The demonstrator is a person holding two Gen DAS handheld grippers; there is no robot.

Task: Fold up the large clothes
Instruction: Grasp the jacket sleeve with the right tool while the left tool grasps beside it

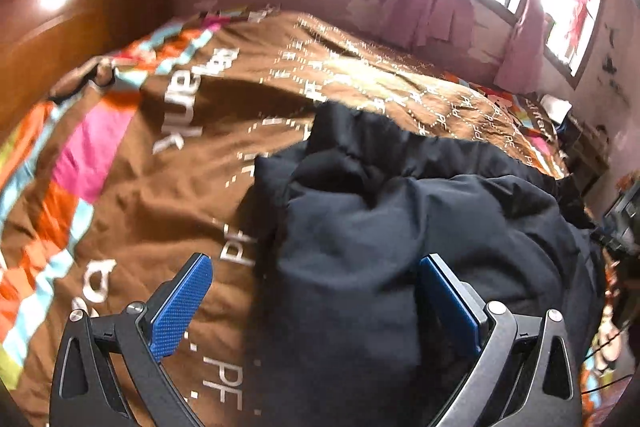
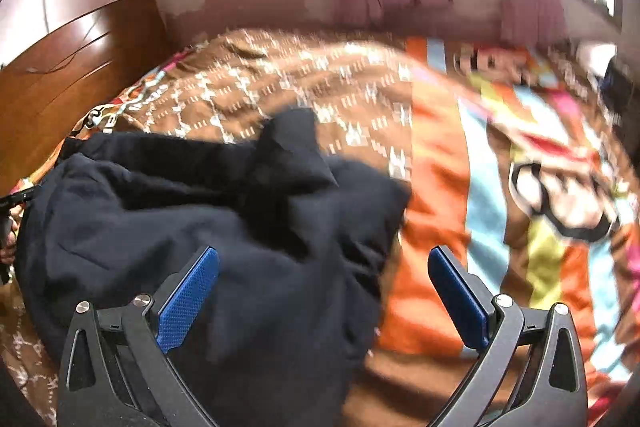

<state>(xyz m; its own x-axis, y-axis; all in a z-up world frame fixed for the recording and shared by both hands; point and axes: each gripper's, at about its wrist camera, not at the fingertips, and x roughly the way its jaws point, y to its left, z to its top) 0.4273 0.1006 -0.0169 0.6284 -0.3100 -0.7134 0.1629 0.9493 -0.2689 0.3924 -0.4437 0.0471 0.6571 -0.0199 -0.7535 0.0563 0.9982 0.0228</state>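
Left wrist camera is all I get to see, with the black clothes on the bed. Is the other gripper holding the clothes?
Observer: No. The right gripper is open, with its fingers spread wide and clamped on nothing.
Operator: Where is it pointing?
Observer: At the right-hand edge of the black garment. One finger shows against the cloth and the other against an orange stripe of the bedspread.
Operator: What's past the stripe?
Observer: A cartoon picture printed on the bedspread. It is too blurred to tell what it shows.
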